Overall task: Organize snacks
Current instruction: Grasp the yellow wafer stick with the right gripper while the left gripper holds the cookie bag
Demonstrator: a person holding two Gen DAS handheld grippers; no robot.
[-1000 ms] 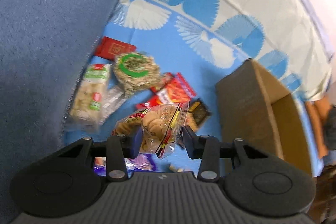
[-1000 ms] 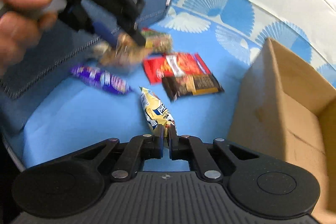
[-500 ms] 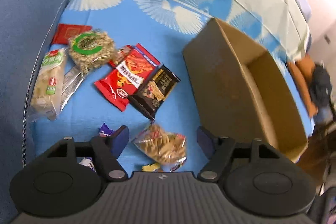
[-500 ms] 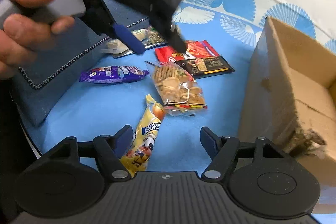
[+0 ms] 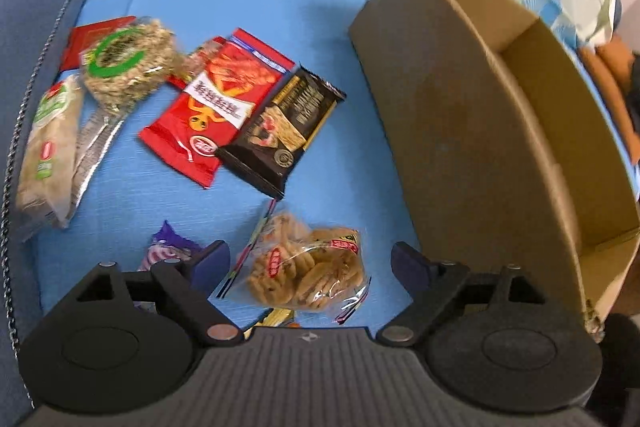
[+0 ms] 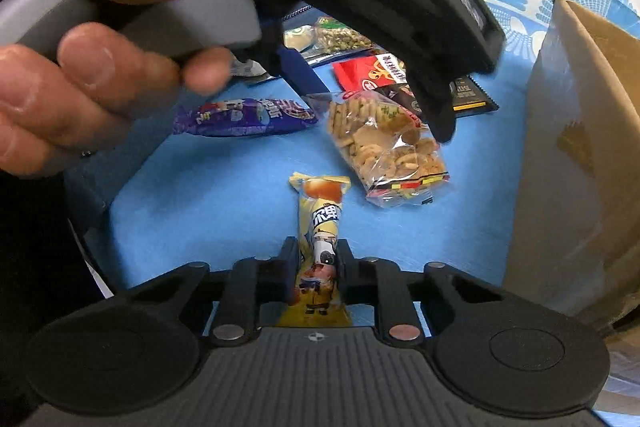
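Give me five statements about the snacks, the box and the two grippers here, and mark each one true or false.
1. The right gripper is shut on the yellow snack bar. True.
2. The left gripper grips the clear bag of biscuits. False: its jaws stand wide apart, having just opened, and the bag lies between them untouched.
3. The cardboard box already holds several snacks. False: no snack shows in the part of its inside that is visible.
4. The black packet lies partly over the red packet. True.
5. The purple packet lies inside the box. False: it lies on the blue cloth.
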